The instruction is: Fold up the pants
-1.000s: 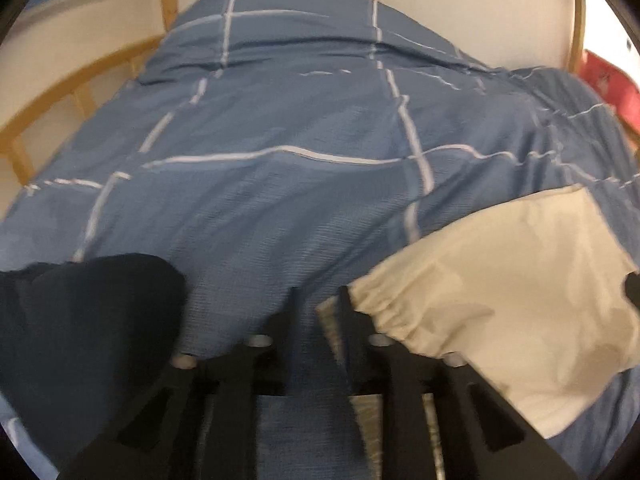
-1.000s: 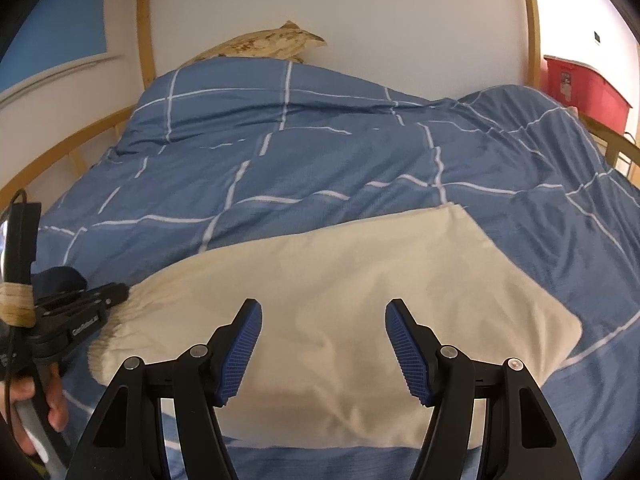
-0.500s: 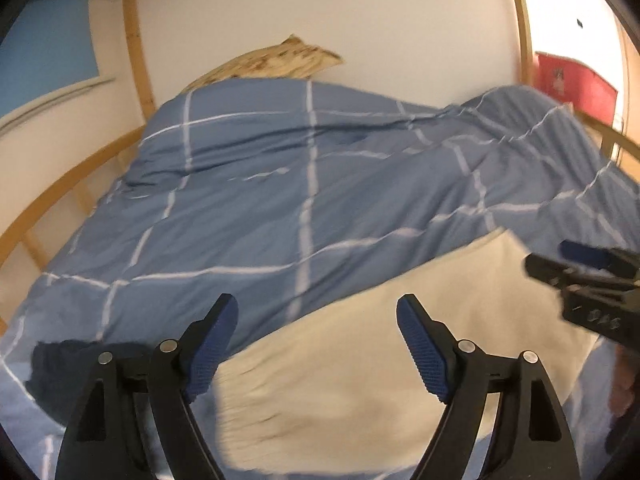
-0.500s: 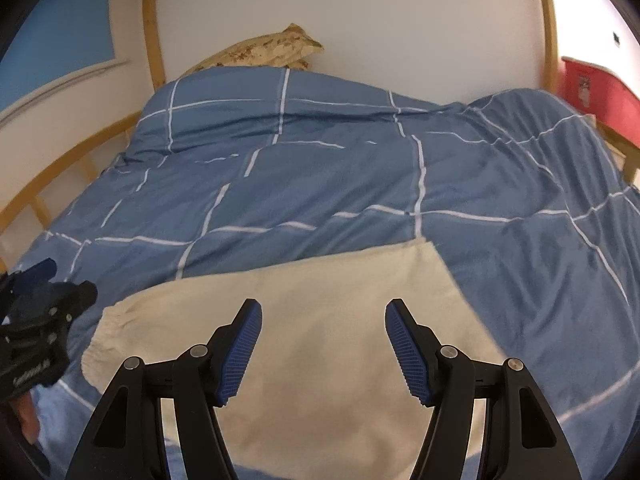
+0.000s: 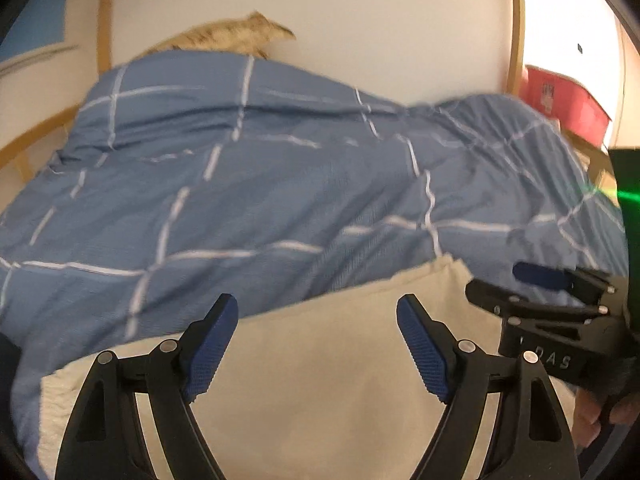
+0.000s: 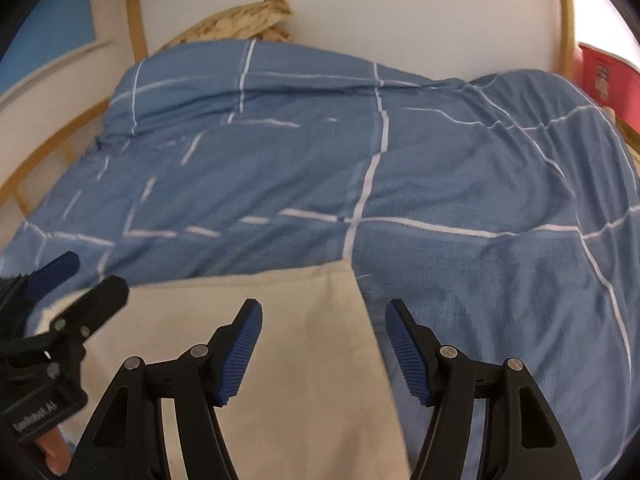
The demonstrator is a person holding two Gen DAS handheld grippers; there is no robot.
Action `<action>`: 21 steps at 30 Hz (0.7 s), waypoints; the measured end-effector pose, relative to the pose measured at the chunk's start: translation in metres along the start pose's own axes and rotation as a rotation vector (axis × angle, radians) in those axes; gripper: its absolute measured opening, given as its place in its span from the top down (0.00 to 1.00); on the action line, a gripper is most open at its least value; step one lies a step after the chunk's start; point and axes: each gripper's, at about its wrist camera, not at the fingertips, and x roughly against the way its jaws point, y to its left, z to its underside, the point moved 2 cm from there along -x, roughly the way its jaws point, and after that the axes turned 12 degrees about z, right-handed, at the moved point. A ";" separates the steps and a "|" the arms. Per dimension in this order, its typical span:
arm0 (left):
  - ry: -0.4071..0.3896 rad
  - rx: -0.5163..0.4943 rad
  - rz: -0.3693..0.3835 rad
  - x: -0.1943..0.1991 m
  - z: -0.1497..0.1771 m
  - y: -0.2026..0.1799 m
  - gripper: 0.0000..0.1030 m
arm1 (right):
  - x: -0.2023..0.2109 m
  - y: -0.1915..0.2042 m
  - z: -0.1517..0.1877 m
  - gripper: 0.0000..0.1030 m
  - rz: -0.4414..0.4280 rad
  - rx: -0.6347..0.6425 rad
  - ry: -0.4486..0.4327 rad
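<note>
Cream pants (image 5: 320,400) lie folded in a long strip on the blue checked duvet (image 5: 280,180), near its front edge. My left gripper (image 5: 318,344) hovers over the strip, open, with nothing between its blue pads. My right gripper (image 6: 324,340) is open too and hangs above the strip's right end, where the pants (image 6: 280,320) stop and the duvet (image 6: 440,160) begins. Each gripper shows in the other's view: the right gripper (image 5: 500,282) at the right of the left wrist view, the left gripper (image 6: 80,280) at the left of the right wrist view.
A straw-coloured pillow (image 5: 232,38) rests against the white wall at the head of the bed. A wooden bed frame (image 6: 134,12) curves along the left side. A red box (image 5: 560,100) stands beyond the right side. Something dark (image 5: 6,360) shows at the left edge.
The left gripper, nearly shut by the gathered waistband, has opened wide. Both grippers have travelled right along the pants, towards their far end. The pants lie flat.
</note>
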 end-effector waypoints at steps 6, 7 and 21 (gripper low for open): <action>-0.012 -0.006 -0.071 -0.002 -0.001 0.014 0.21 | -0.031 0.000 0.002 0.43 0.016 0.052 0.026; -0.005 -0.006 -0.065 -0.002 -0.001 0.015 0.21 | -0.034 -0.001 0.001 0.43 0.004 0.039 0.033; 0.008 -0.047 -0.122 -0.008 0.000 0.020 0.19 | -0.062 0.006 -0.016 0.61 -0.041 0.049 0.097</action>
